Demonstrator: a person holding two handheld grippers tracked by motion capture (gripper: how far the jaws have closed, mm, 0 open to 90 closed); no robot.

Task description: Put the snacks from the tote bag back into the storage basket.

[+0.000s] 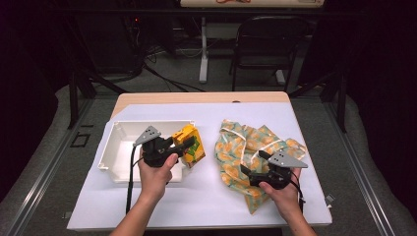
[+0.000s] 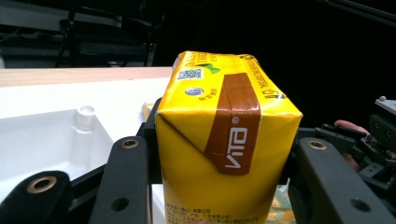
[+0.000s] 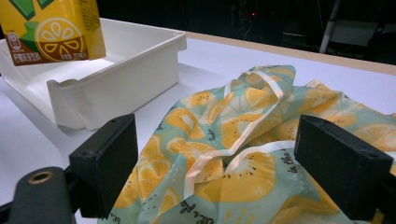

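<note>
Two black jaws of the left gripper (image 1: 183,145) clamp a yellow drink carton (image 2: 224,140) by its sides, lifted just right of the white tray (image 1: 114,147), likely for bagging. Right gripper (image 1: 252,172) jaws stand apart over the lemon-print bag (image 3: 233,154), farther right.

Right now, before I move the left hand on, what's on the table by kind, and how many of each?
Drink carton, yellow, clamped in the left gripper: 1
White tray: 1
Lemon-print cloth bag, under the open right gripper: 1
Total: 3 things
</note>
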